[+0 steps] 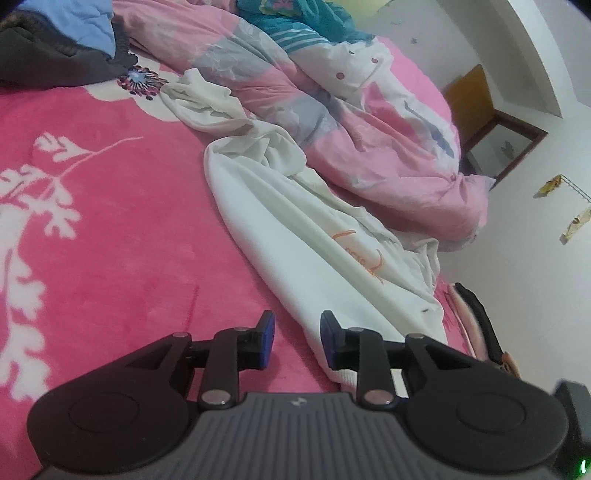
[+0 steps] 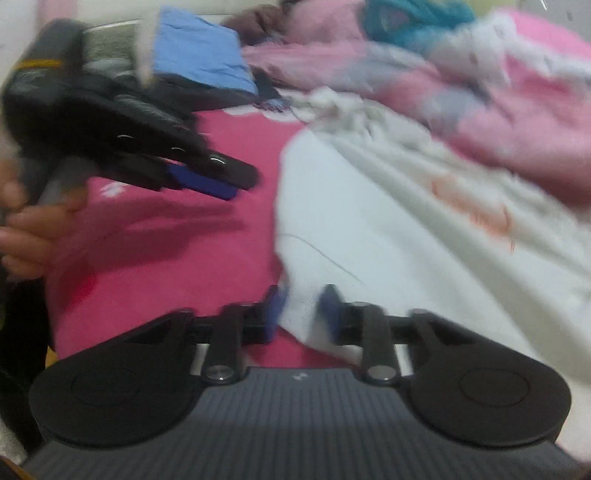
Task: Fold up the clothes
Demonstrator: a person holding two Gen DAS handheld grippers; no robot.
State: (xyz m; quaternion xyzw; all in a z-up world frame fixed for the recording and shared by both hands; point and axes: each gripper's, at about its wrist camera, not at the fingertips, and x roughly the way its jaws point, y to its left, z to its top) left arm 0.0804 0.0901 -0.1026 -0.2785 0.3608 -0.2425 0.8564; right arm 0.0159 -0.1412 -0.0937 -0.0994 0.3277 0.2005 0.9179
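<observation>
A white garment (image 1: 295, 229) with orange lettering lies crumpled in a long strip on the pink blanket (image 1: 110, 221). My left gripper (image 1: 297, 340) hovers at its near end, open. Its right pad (image 1: 328, 343) is over the garment's hem, and only blanket and the hem's edge show in the gap. The blurred right wrist view shows the same garment (image 2: 388, 229) spread wider. My right gripper (image 2: 303, 312) is shut on a bunched edge of it, with white cloth filling the space between the blue pads. My left gripper (image 2: 236, 181) appears there at upper left, held by a hand (image 2: 29, 229) above the blanket, holding nothing.
A rumpled pink and grey duvet (image 1: 351, 110) lies behind the garment, with teal cloth (image 1: 306, 26) on top. Blue folded cloth (image 1: 74, 22) and dark clothes (image 1: 44, 59) sit at the back left. The bed's edge and white floor (image 1: 517, 277) are to the right.
</observation>
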